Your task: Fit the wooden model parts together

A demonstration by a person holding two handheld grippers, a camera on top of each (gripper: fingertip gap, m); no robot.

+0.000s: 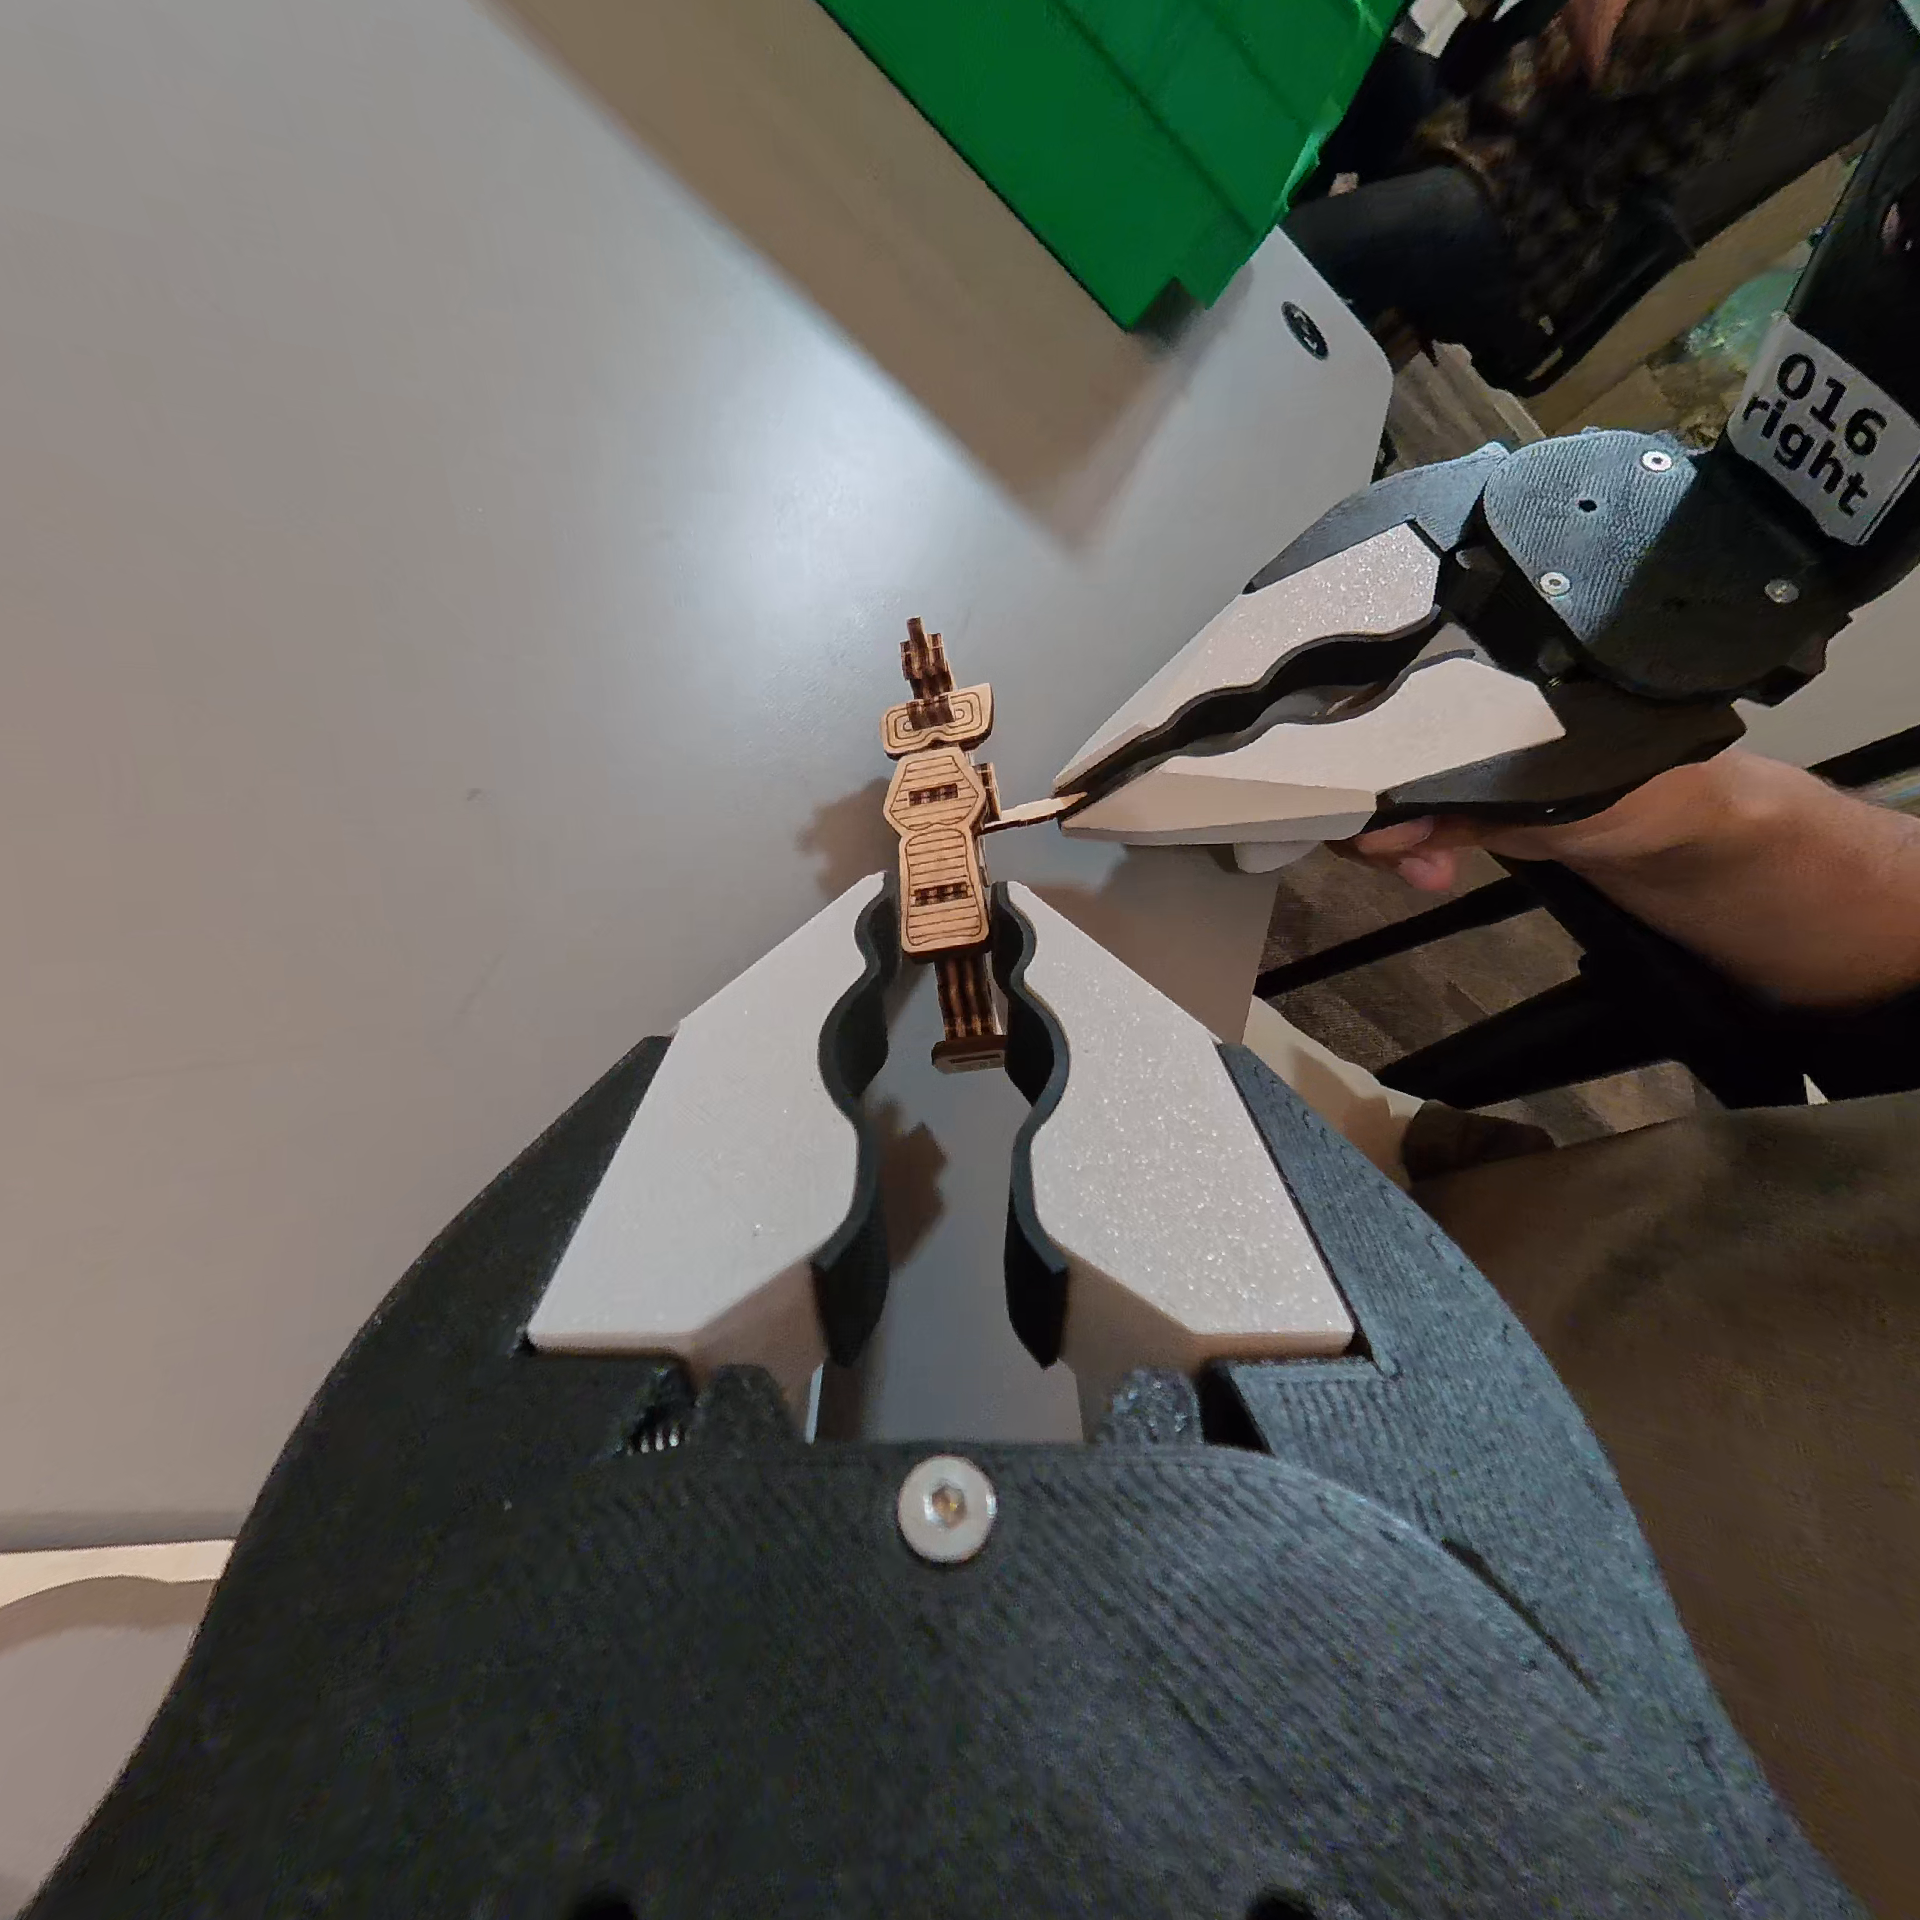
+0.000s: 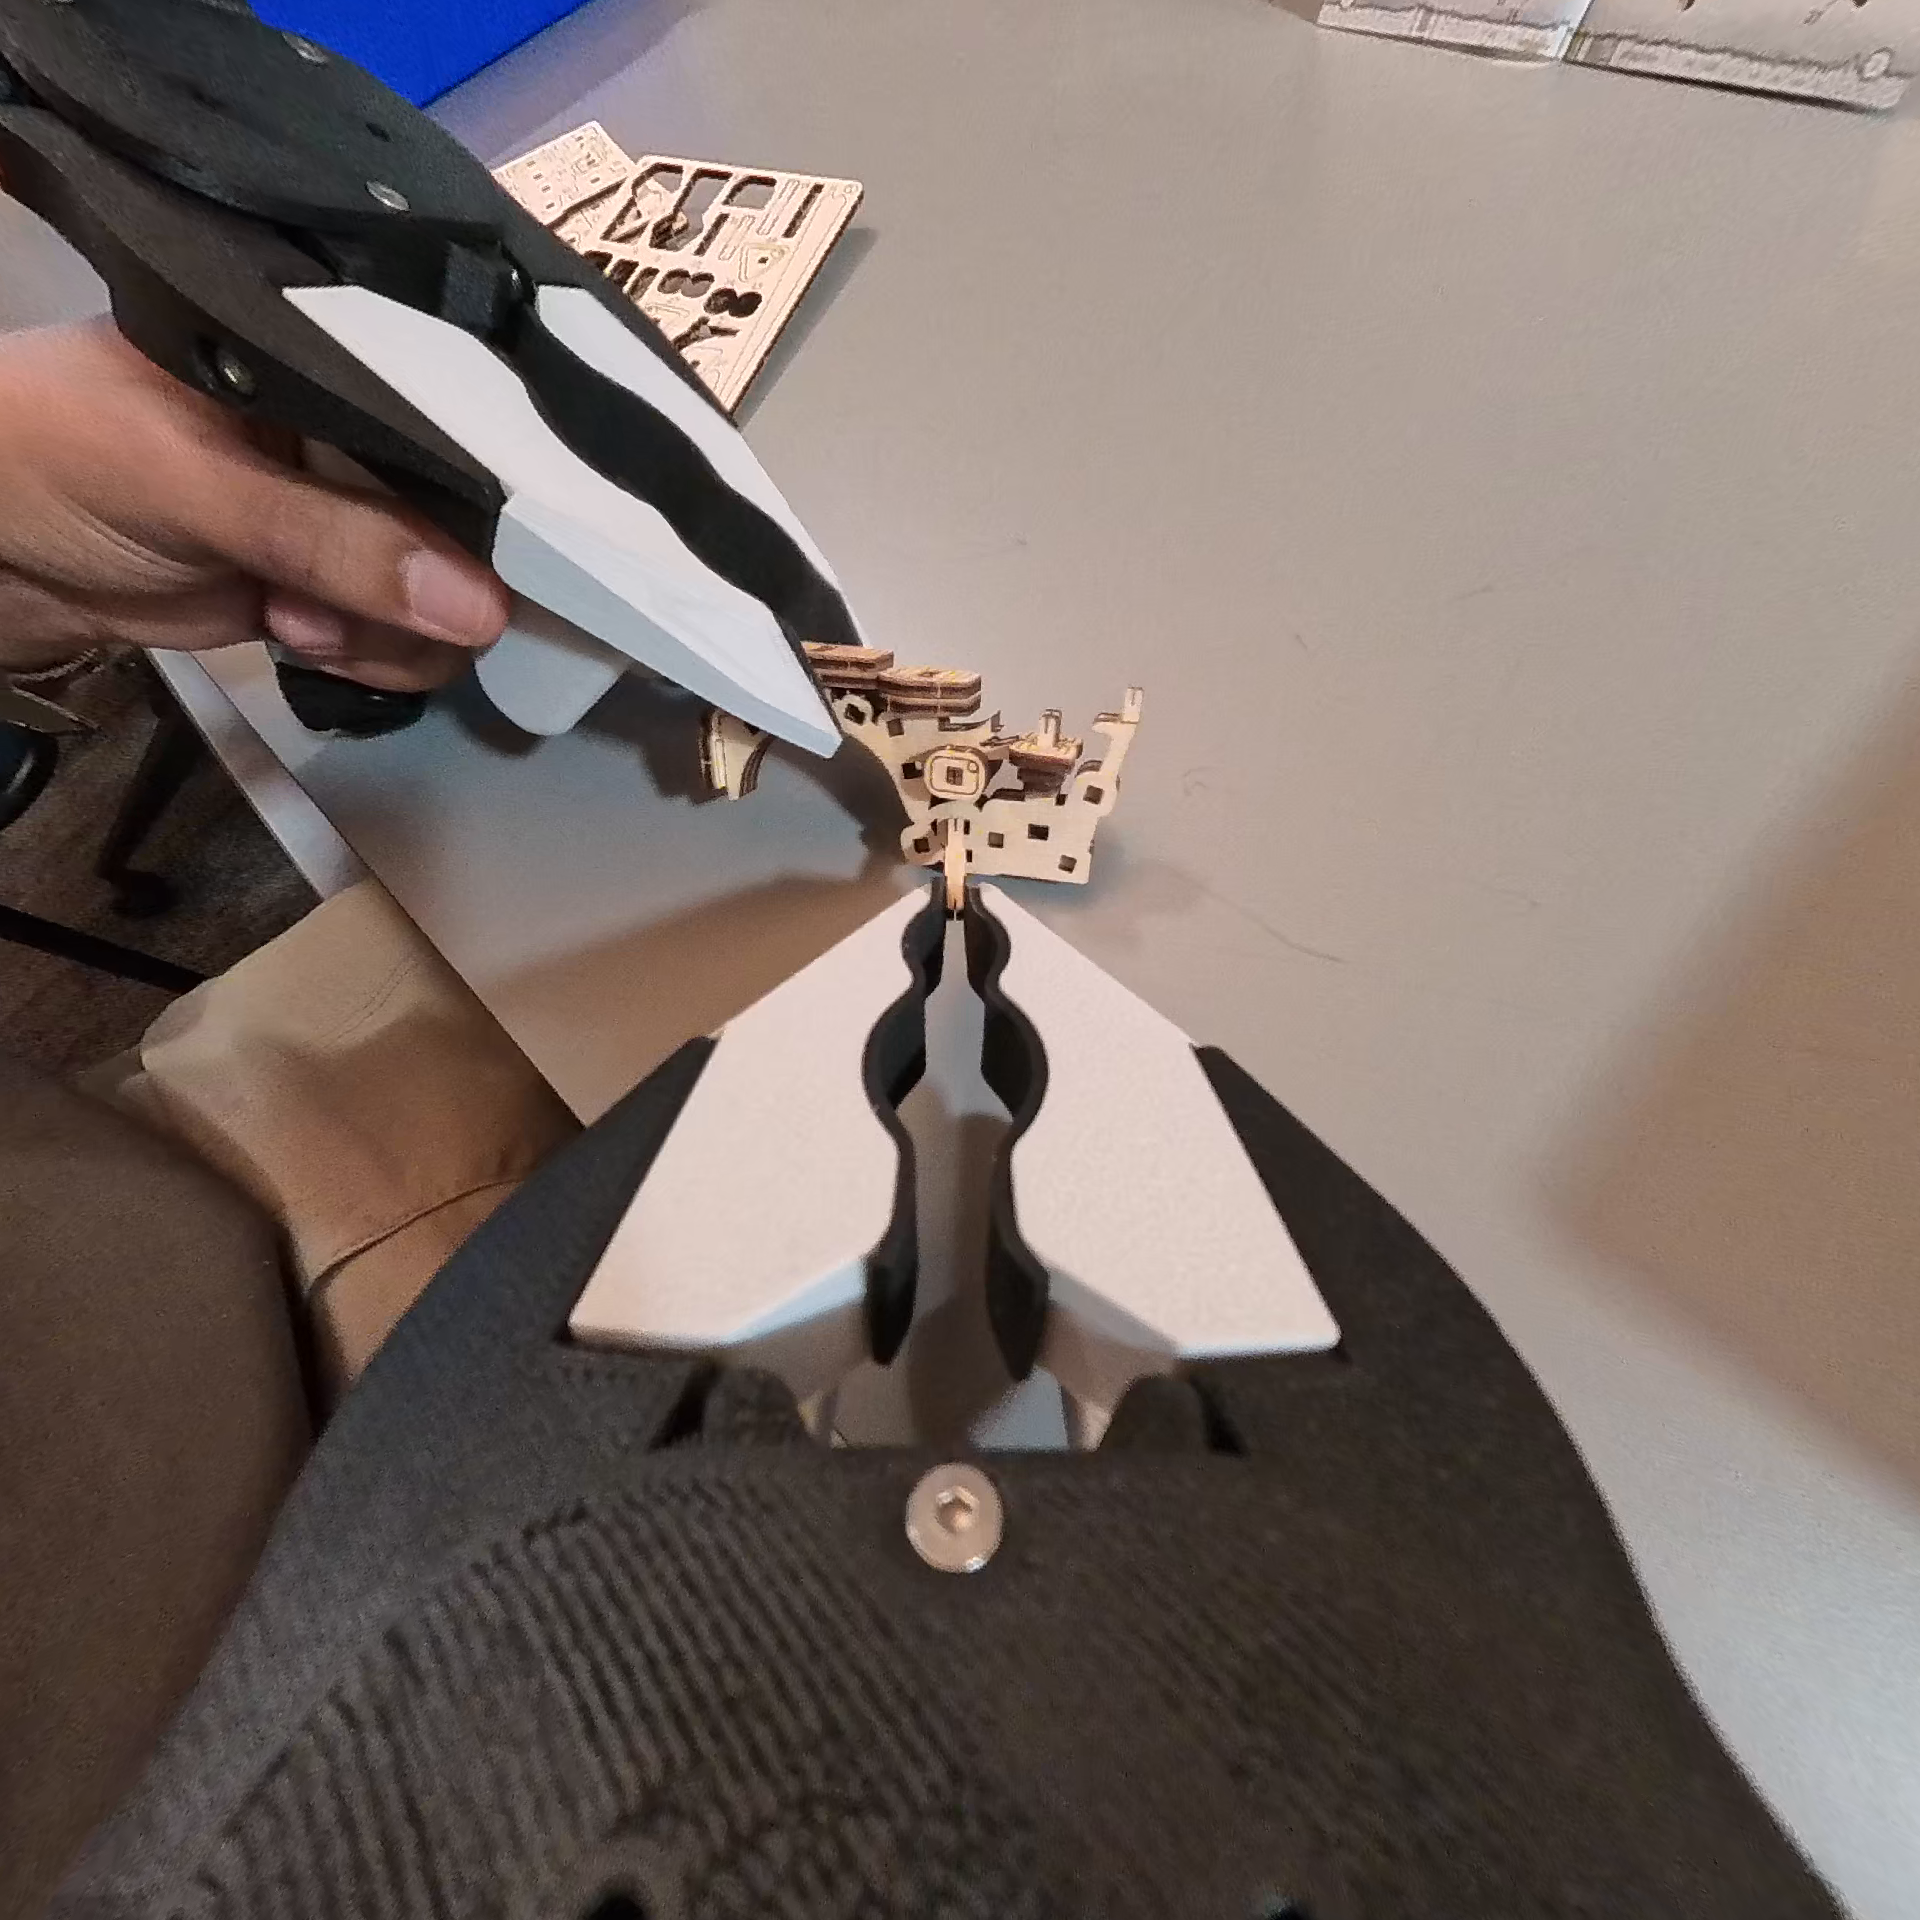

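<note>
A small wooden model (image 1: 935,810) of layered, laser-cut parts is held above the grey table (image 1: 416,520). My left gripper (image 1: 943,894) is shut on its near end. My right gripper (image 1: 1070,805) comes in from the right, shut on a thin flat wooden piece (image 1: 1029,810) whose free end touches the model's right side. In the right wrist view, my right gripper (image 2: 954,906) pinches that piece (image 2: 952,875) edge-on. It meets the underside of the model (image 2: 997,800). My left gripper (image 2: 831,717) reaches in from the upper left and hides part of the model.
A wooden parts sheet (image 2: 707,260) with cut-out holes lies on the table behind the left gripper. Printed paper sheets (image 2: 1662,42) lie at the far edge. A green bin (image 1: 1091,135) stands beyond the table corner. A person's hand (image 2: 260,540) holds the left gripper. Spacing between my two grippers at the tips: around 4 centimetres.
</note>
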